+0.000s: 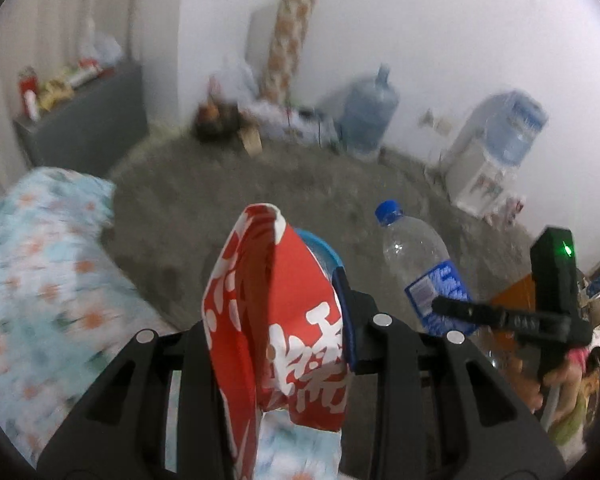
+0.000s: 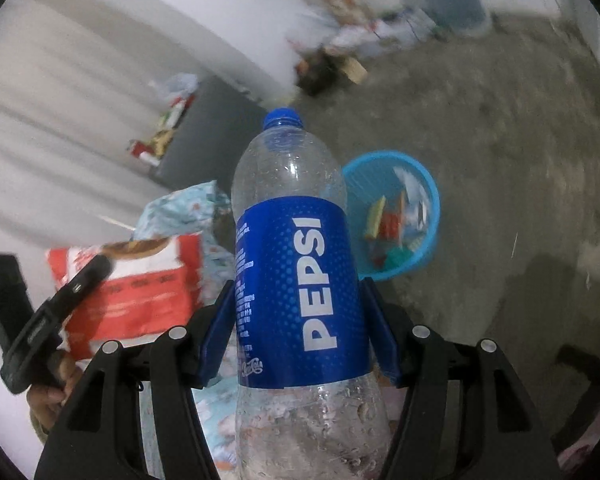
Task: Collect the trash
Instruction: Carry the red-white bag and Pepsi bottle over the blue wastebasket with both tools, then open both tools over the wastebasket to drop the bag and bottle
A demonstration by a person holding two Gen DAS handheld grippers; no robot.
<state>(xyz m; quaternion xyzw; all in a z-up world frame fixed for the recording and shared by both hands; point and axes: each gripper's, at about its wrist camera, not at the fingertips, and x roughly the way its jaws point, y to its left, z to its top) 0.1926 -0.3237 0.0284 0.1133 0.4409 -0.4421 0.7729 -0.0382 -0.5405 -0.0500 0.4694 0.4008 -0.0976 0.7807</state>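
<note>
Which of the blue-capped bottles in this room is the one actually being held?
The Pepsi bottle, clamped between the right gripper. The big water jug stands untouched on the floor by the wall.

Both grippers share one build: the left gripper (image 1: 300, 316) and right gripper (image 2: 300, 332) have matte black slotted arms, round silver screw heads and flat blue fingers (image 2: 384, 336); at right frame edge, a green light
</note>
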